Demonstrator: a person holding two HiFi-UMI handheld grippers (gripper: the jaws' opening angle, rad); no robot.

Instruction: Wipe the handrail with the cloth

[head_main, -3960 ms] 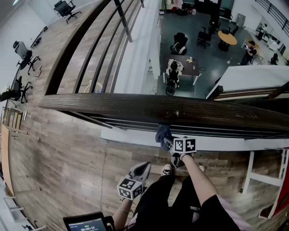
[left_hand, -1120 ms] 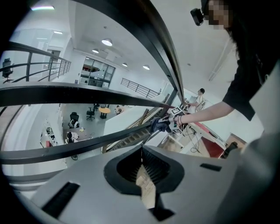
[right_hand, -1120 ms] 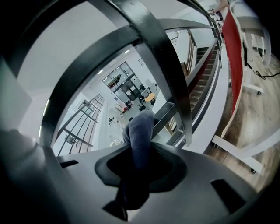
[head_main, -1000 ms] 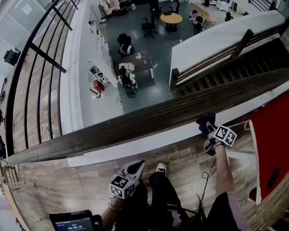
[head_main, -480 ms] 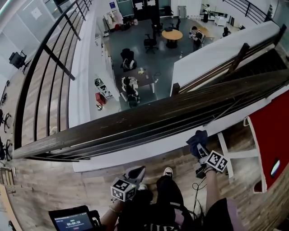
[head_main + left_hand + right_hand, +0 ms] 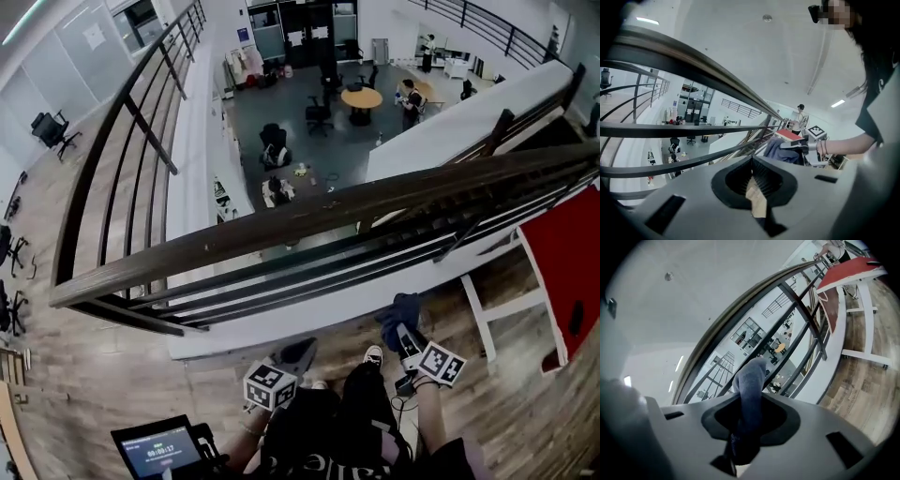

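The dark wooden handrail runs across the head view from lower left to upper right, with thin metal bars under it. The blue-grey cloth hangs below the rail, apart from it, and my right gripper is shut on it. In the right gripper view the cloth stands up between the jaws, with the handrail arching above. My left gripper is low by the person's legs, jaws shut with nothing in them. The left gripper view shows its jaws closed, the handrail above and the cloth at the right.
Beyond the rail is a drop to a lower floor with a round table and chairs. A red panel on a white frame stands at the right. A tablet is at the lower left. Wooden flooring lies underfoot.
The head has tilted up, so the rail sits higher in view. My right gripper with the cloth has come down off the handrail and in toward the person's legs. The left gripper has hardly moved.
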